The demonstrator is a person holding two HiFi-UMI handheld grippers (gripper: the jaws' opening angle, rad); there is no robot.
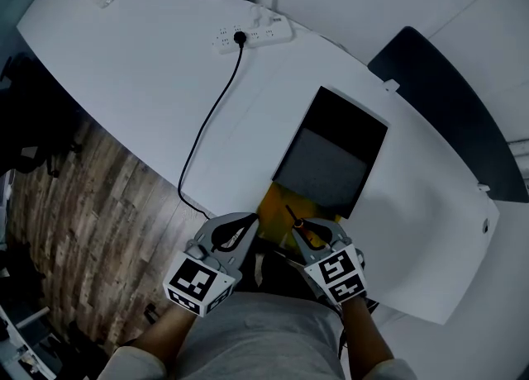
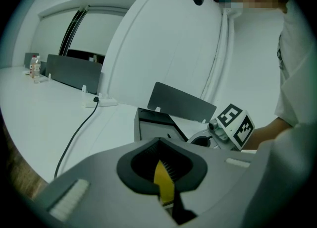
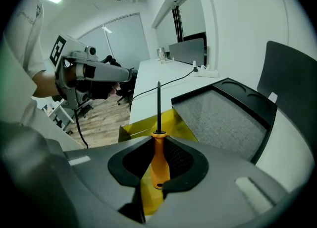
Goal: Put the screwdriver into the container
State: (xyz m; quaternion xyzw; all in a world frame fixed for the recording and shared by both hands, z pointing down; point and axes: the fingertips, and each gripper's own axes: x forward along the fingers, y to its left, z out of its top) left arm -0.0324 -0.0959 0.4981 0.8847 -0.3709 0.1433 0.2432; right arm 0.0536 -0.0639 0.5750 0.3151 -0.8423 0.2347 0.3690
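Right gripper (image 1: 314,230) (image 3: 157,135) is clamped on the screwdriver (image 1: 302,228) (image 3: 159,160) by its orange handle, which sits in the hollow between the pads. The long axis runs the same way the gripper points. The dark shaft sticks straight out past the jaw tips, away from the person and angled down. From the head view the tip ends over the yellow box (image 1: 277,205) (image 3: 131,130) at the near edge of the white table (image 1: 124,56). I honestly can't tell whether it touches.

The yellow box sits right against the black tray (image 1: 351,110) (image 3: 247,98) with the grey lining.

Left gripper (image 1: 250,221) (image 2: 158,142) is just beside the right one. Its jaw tips are pinched together with nothing between them, and only a yellow sliver shows through the gap.
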